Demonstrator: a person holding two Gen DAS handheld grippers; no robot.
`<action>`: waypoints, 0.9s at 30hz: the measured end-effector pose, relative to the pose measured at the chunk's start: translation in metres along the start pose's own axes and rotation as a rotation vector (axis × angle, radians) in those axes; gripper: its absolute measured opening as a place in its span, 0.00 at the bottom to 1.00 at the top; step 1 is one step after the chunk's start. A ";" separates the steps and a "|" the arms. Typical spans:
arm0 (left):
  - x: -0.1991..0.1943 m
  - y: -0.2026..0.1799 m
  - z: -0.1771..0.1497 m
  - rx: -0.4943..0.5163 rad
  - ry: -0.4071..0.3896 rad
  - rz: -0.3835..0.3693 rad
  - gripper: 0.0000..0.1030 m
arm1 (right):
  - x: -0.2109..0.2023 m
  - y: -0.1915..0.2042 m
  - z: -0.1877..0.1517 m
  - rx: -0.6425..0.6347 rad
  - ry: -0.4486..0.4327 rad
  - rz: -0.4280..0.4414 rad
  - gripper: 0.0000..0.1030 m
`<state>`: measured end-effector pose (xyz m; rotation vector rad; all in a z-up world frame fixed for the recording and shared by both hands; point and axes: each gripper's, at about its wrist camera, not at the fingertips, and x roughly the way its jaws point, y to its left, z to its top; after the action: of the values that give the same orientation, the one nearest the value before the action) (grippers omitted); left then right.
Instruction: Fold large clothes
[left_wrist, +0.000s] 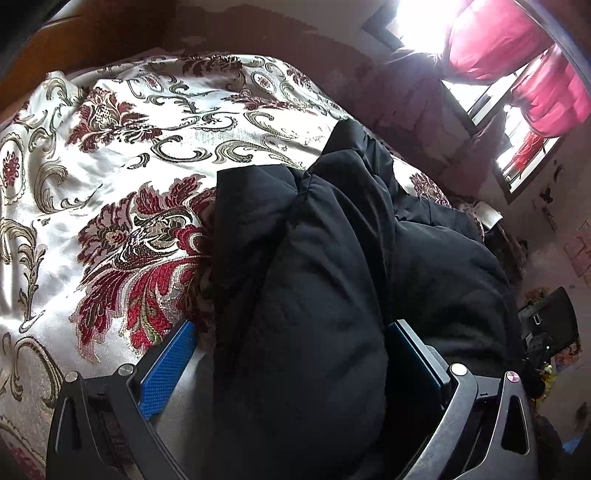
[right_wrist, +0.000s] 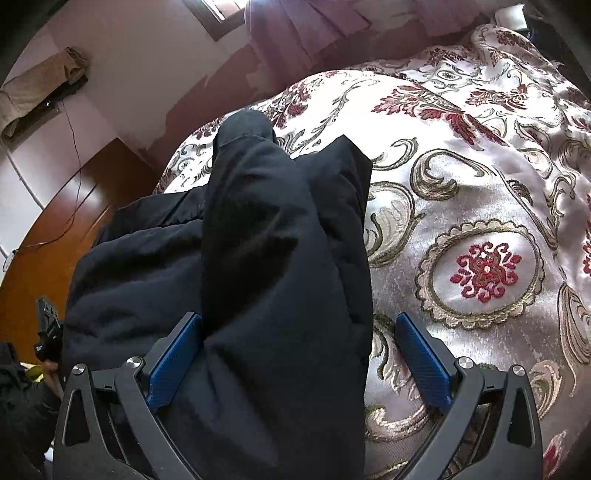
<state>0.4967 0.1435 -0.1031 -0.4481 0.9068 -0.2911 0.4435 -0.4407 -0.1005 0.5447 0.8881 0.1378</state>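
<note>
While both tongs gape, black jacket (left_wrist: 303, 280) between them, floral bedspread (left_wrist: 110, 155) beneath

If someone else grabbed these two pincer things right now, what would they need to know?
Left gripper: jaws wide open, black padded garment bunched between the fingers, not clamped.
Right gripper: also open, straddling the same garment.
The garment lies on the floral bedspread, its sleeves apparently already laid over the body.
Left: probably close both on the near end and fold it toward the far end.
</note>
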 end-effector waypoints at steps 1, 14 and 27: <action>0.000 0.000 0.001 -0.003 0.009 -0.006 1.00 | -0.001 0.000 0.000 0.004 0.006 0.004 0.99; -0.007 -0.003 0.005 -0.035 0.109 -0.094 0.86 | -0.005 0.008 0.000 0.020 0.146 0.078 0.86; -0.039 -0.035 0.005 -0.026 0.047 0.035 0.26 | -0.021 0.048 0.004 -0.038 0.152 0.011 0.18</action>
<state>0.4765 0.1311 -0.0568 -0.4506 0.9640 -0.2584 0.4382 -0.4080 -0.0593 0.5088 1.0282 0.2075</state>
